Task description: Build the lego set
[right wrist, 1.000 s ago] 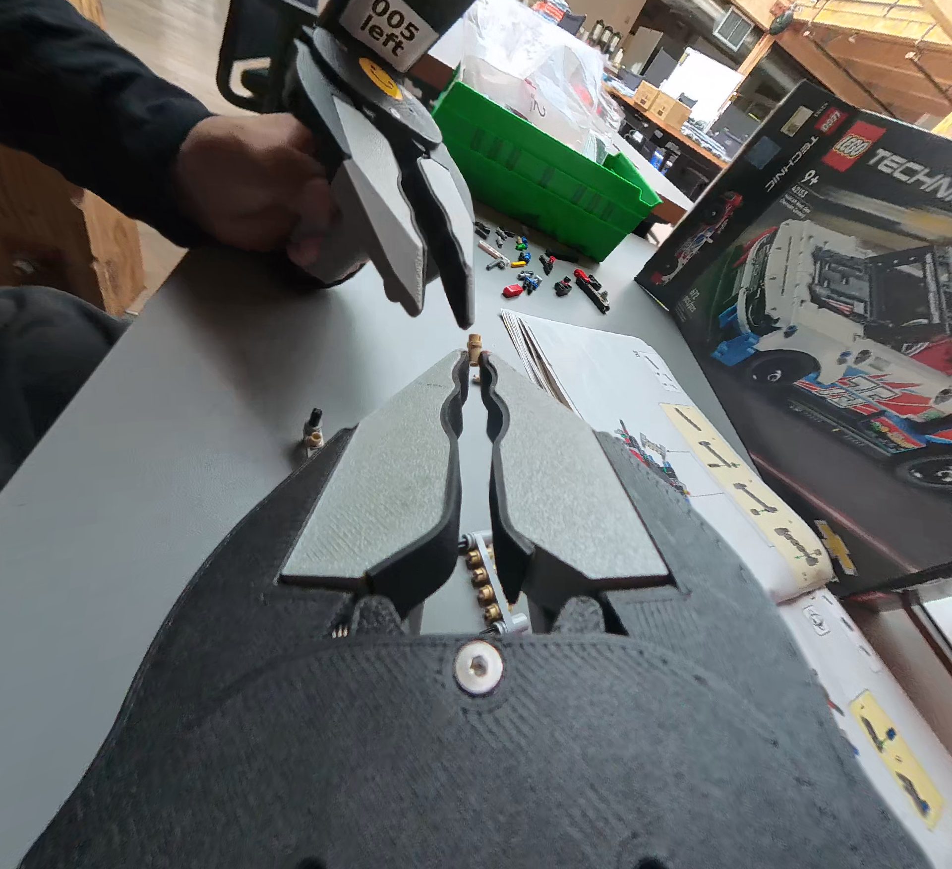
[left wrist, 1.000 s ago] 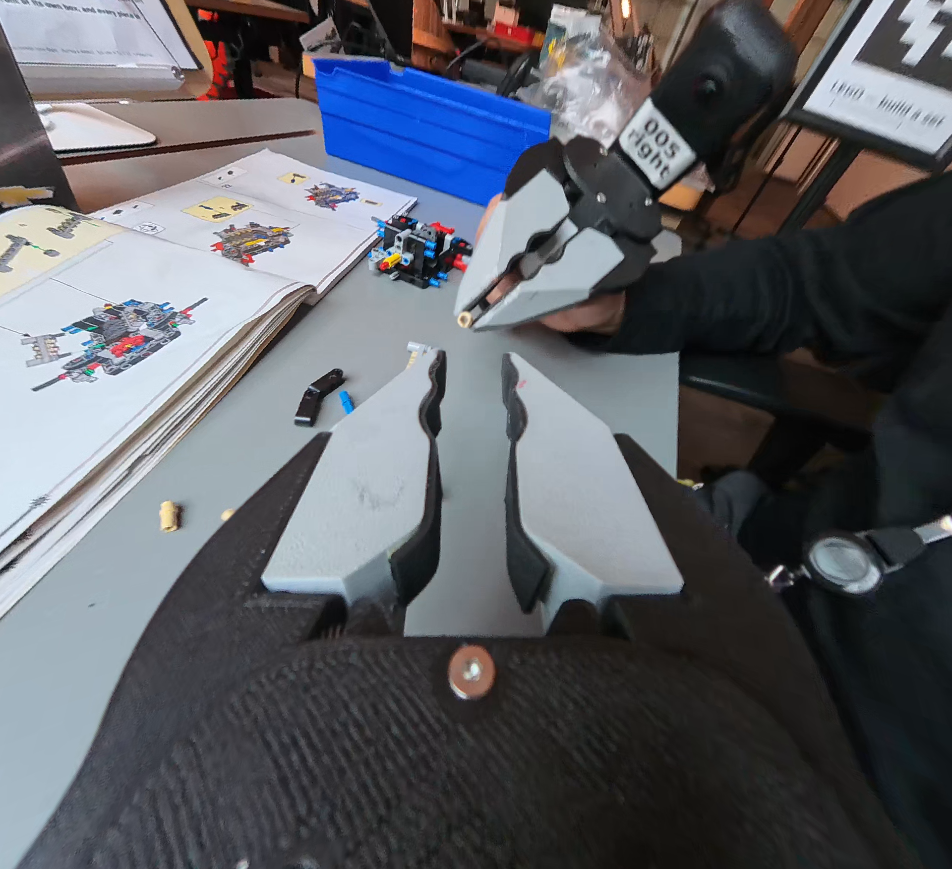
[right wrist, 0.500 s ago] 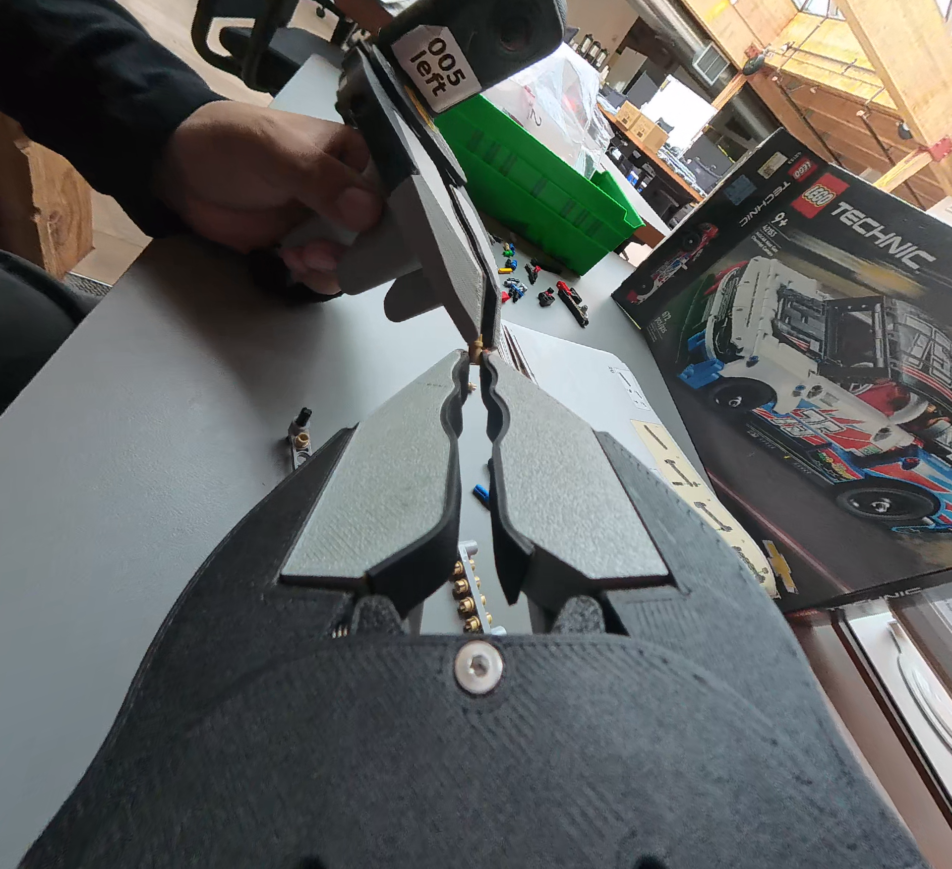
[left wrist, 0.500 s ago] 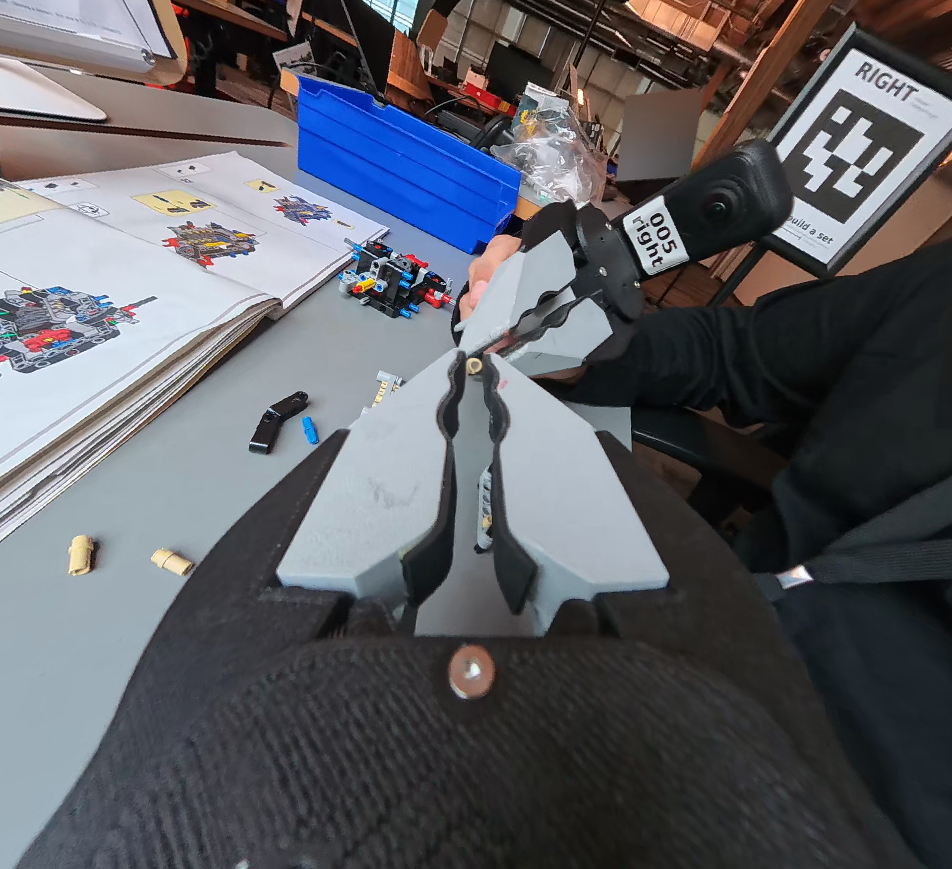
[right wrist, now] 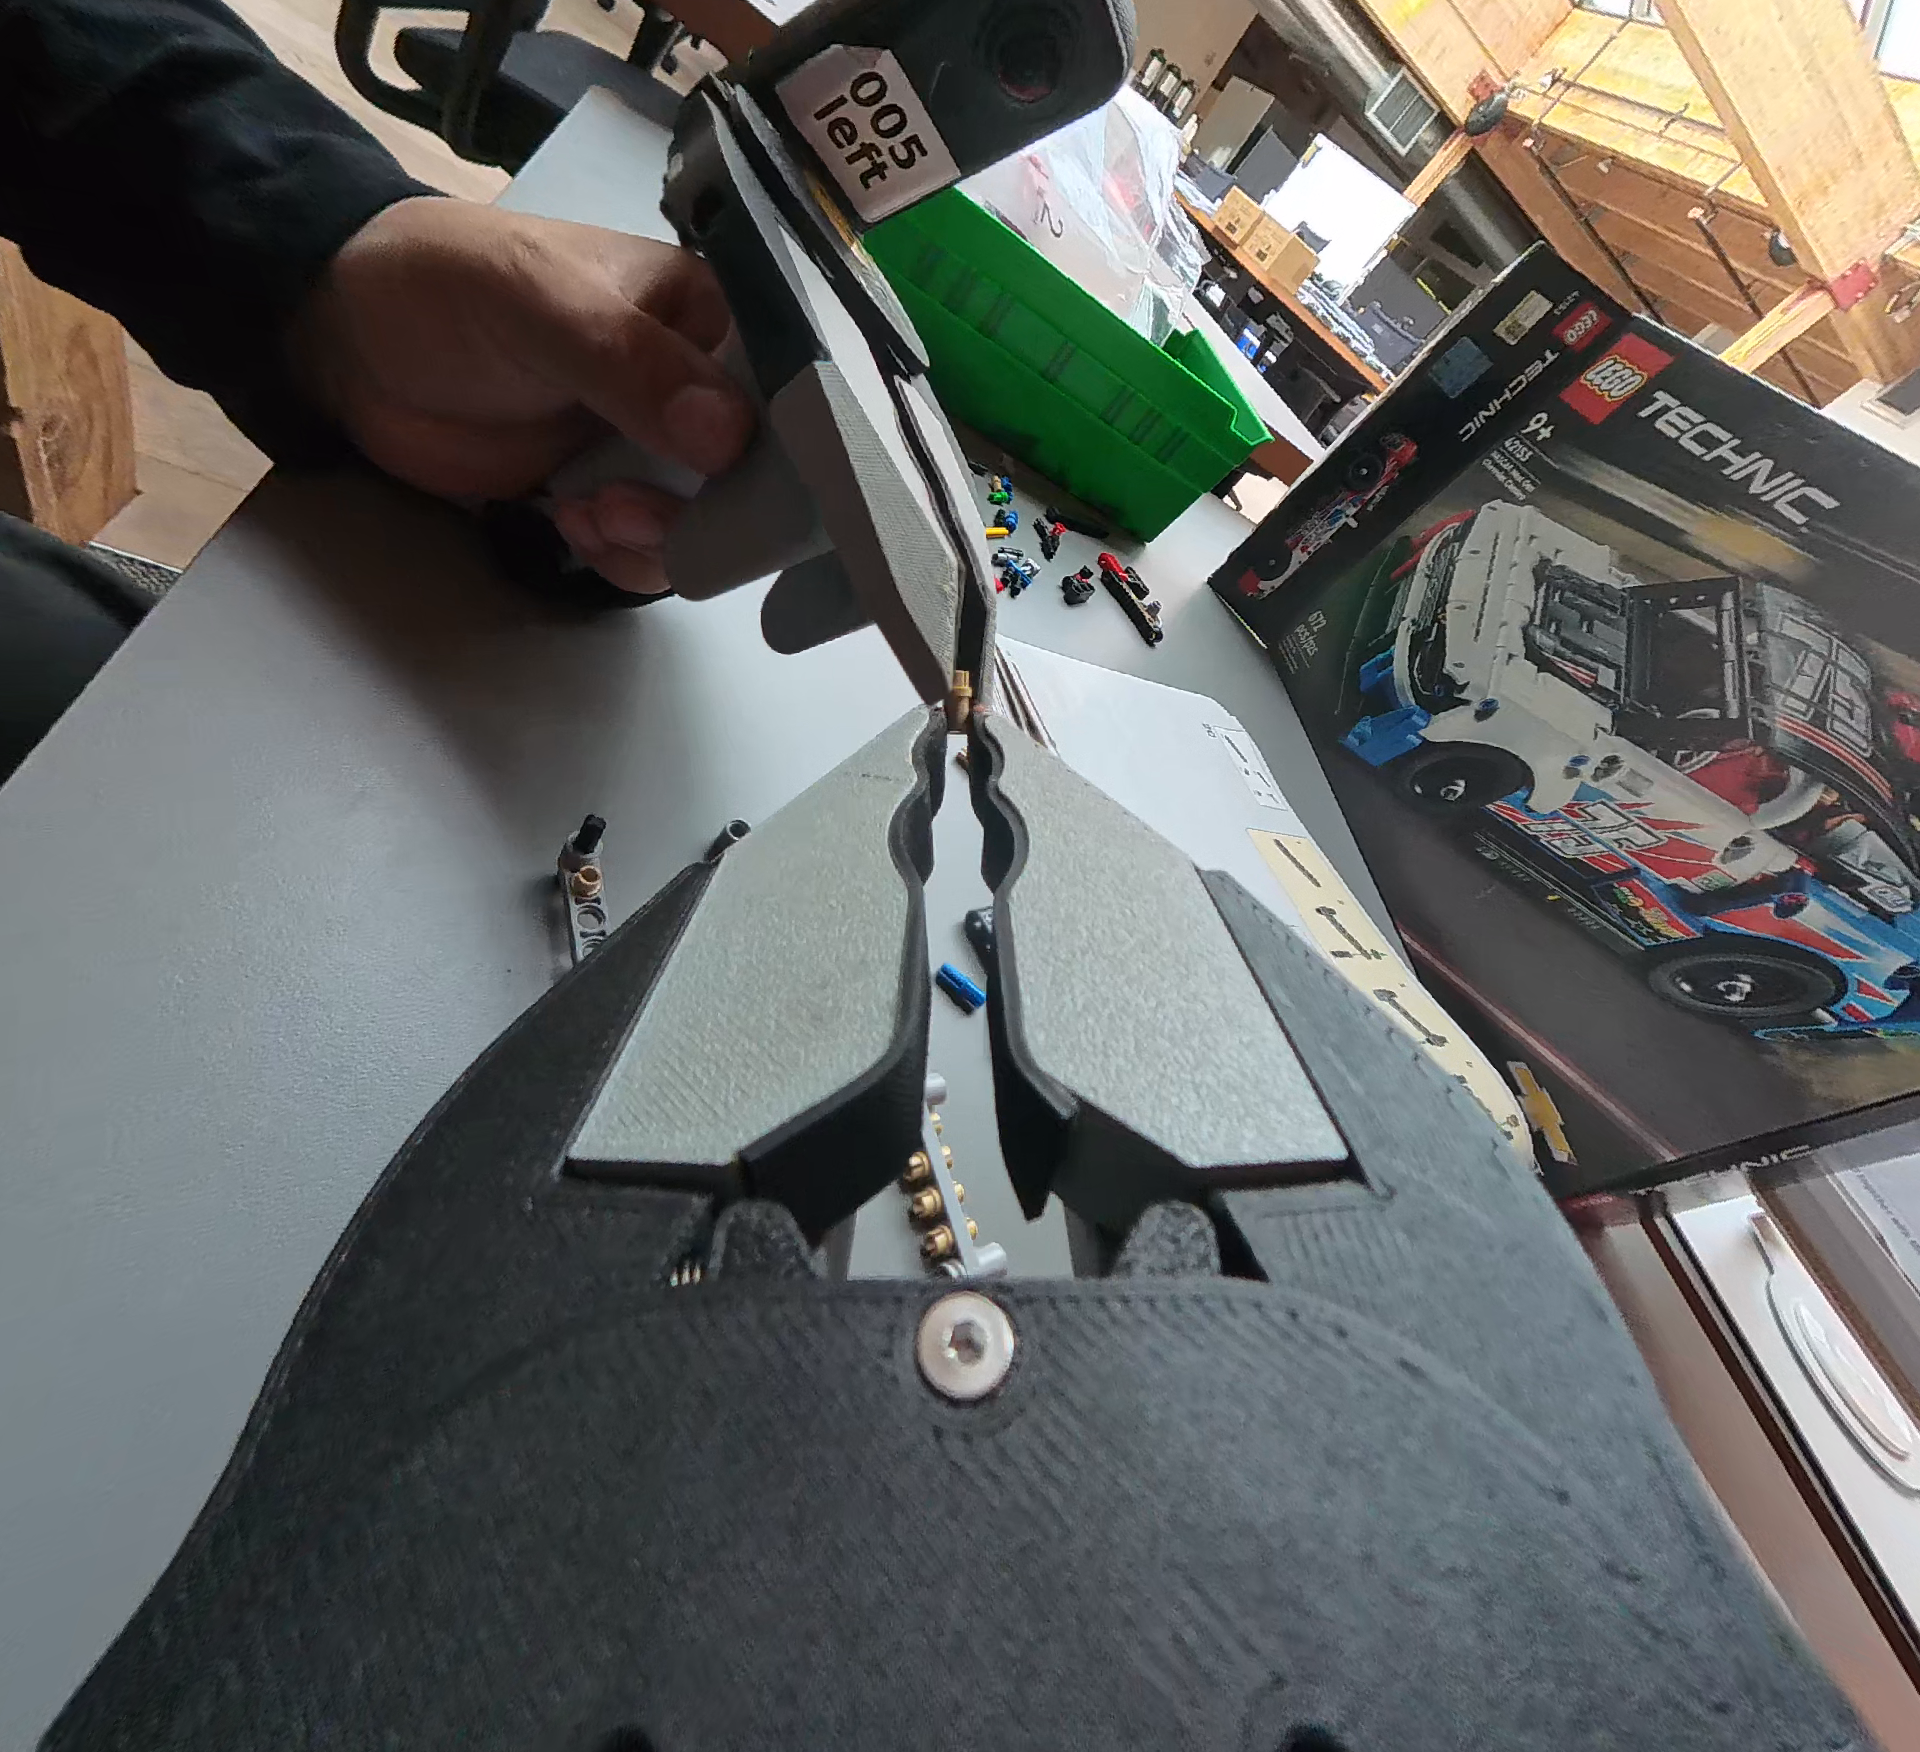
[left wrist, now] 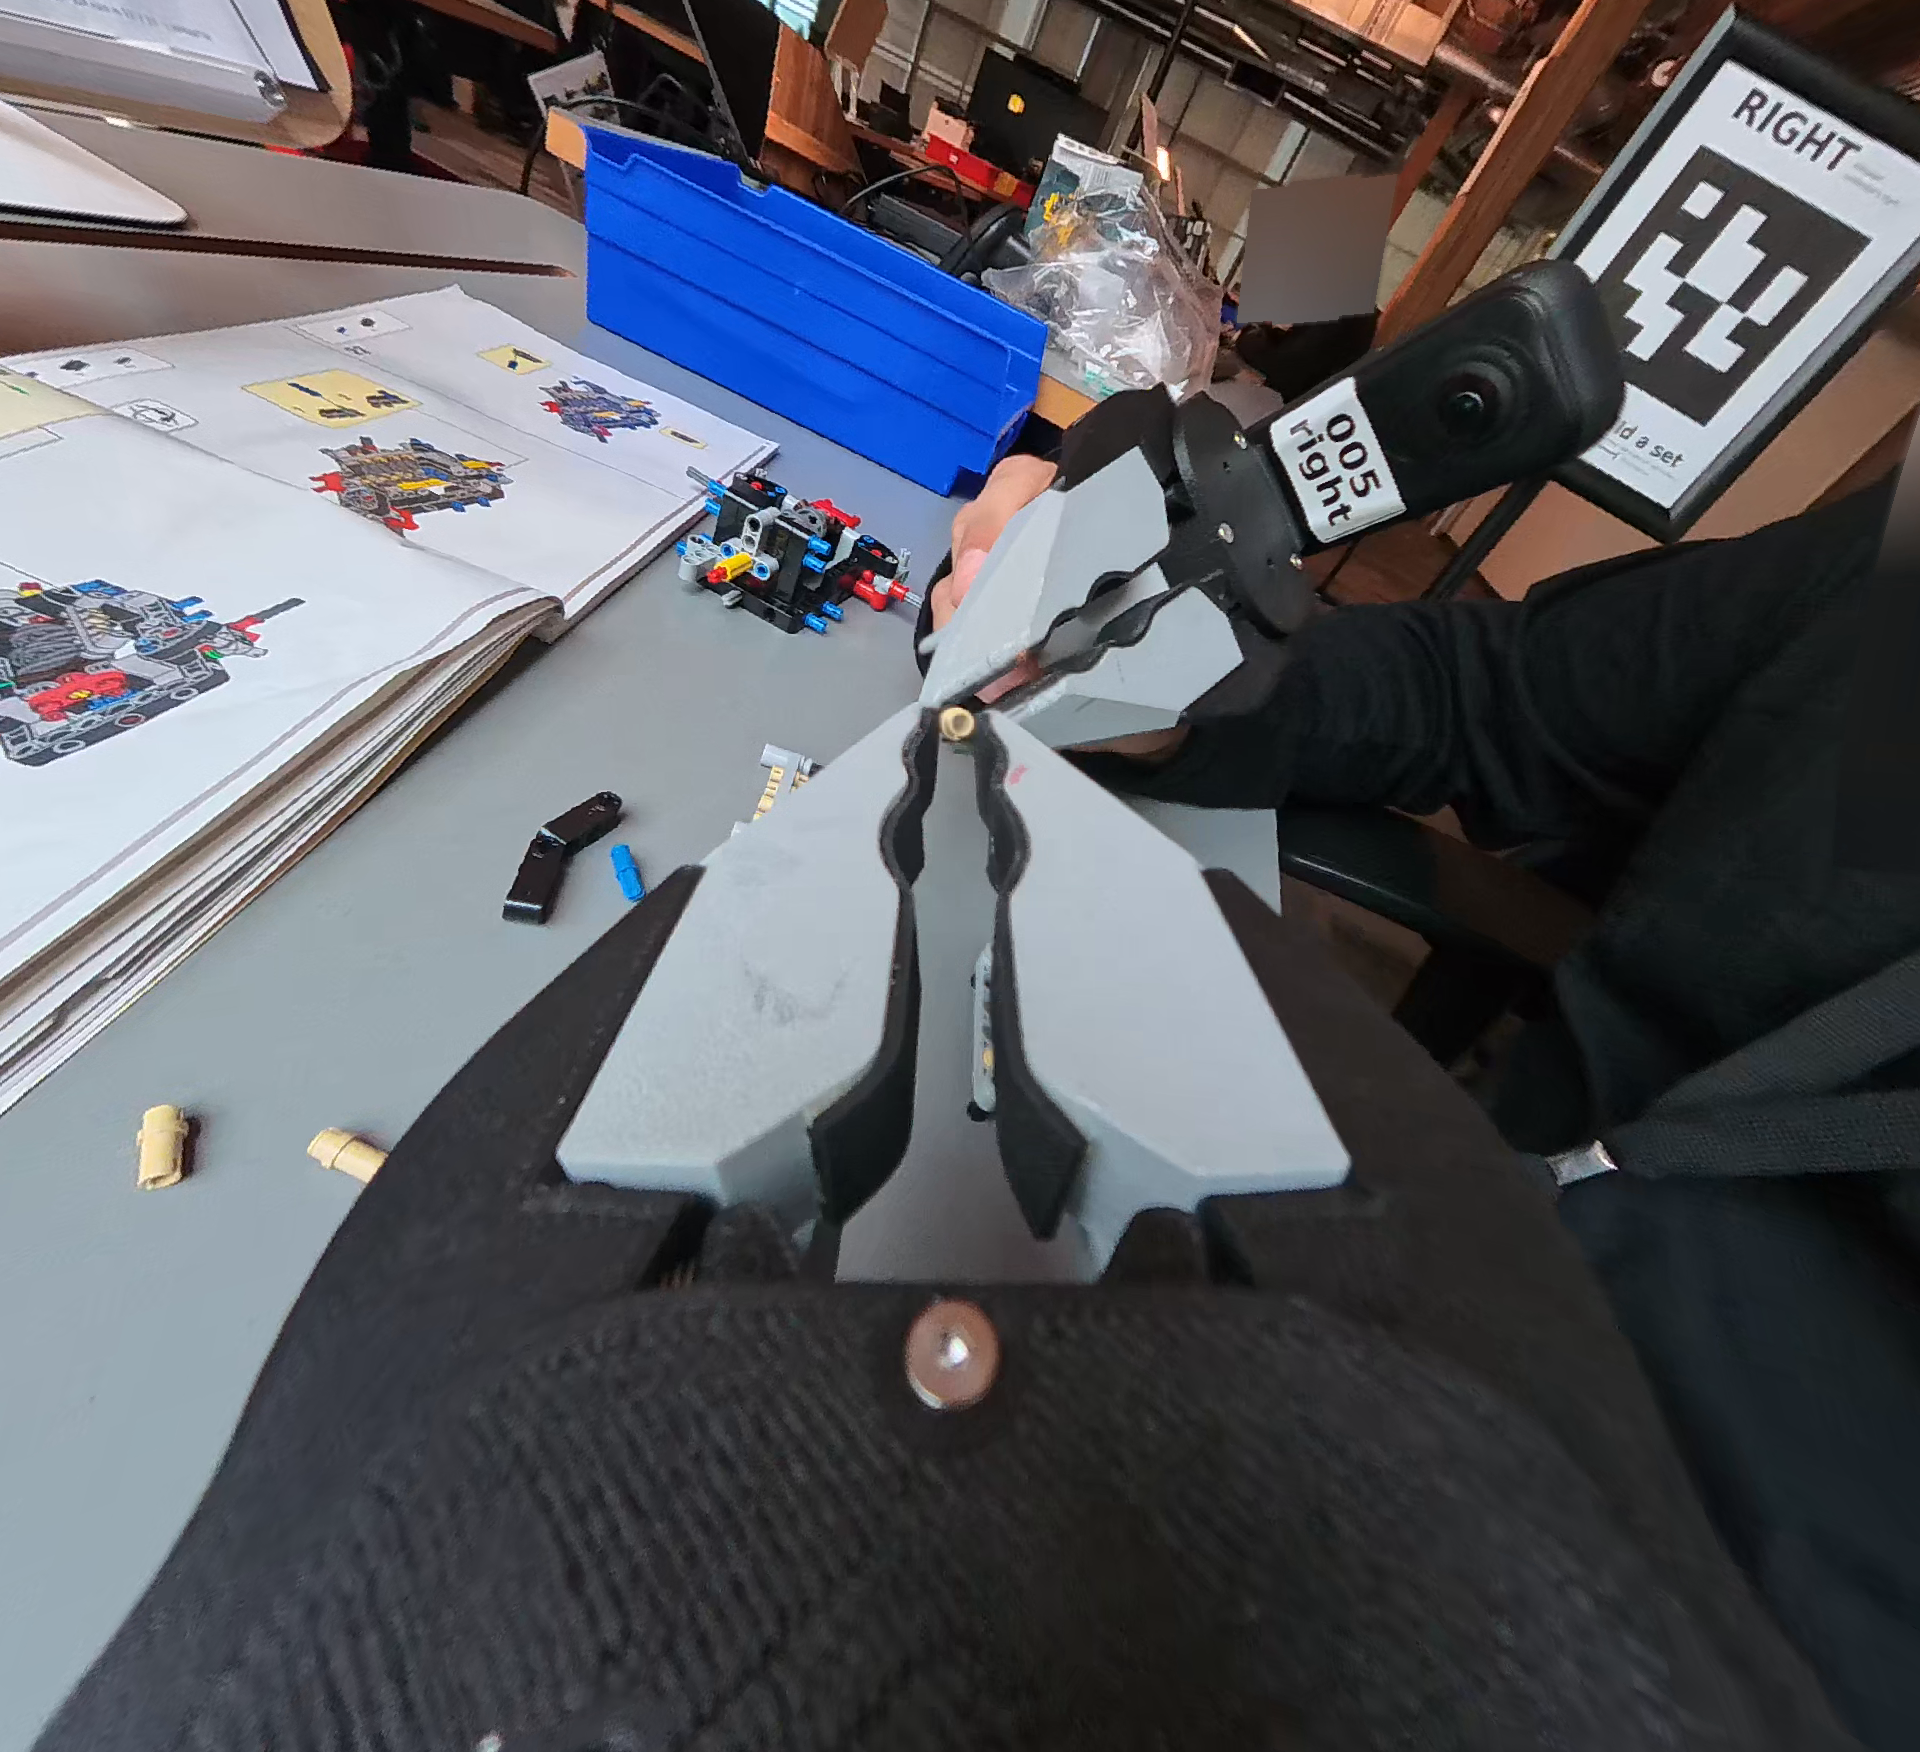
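Grey table (left wrist: pixel 364 975): tan pin (left wrist: pixel 955 722) pinched at left gripper (left wrist: pixel 954 728) tips.

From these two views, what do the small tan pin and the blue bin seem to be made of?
The tan pin, pinched at the left gripper fingers' tips, looks like moulded hard plastic: uniform colour, a hollow round end, a soft sheen. The blue bin also looks like plastic, semi-glossy, with moulded ridges along its wall and even colour. Neither material is certain.
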A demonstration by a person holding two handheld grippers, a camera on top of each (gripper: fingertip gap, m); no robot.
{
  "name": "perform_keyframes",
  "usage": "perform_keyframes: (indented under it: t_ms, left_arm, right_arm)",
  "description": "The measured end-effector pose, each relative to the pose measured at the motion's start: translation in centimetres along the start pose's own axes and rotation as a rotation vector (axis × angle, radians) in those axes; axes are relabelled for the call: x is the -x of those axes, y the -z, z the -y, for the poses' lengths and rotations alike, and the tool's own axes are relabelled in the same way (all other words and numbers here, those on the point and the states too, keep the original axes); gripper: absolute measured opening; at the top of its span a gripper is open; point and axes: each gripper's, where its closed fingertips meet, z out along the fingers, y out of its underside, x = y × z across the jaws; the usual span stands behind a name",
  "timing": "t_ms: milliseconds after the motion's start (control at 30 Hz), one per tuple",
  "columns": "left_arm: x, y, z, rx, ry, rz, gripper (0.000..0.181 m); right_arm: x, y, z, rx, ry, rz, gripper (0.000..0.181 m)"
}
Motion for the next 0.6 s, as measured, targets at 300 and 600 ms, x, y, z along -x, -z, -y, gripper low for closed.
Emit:
perform_keyframes:
  t_ms: [300,600]
  left_arm:
    - [0.6,0.0,-0.2,0.015,-0.010,0.052,0.004]
    - [1.2,-0.2,-0.9,0.085,0.001,0.063,0.004]
  right_arm:
    - [0.3,-0.3,-0.5,0.020,-0.035,0.024,0.001]
    - [0.1,-0.4,-1.4,0.050,-0.078,0.046,0.010]
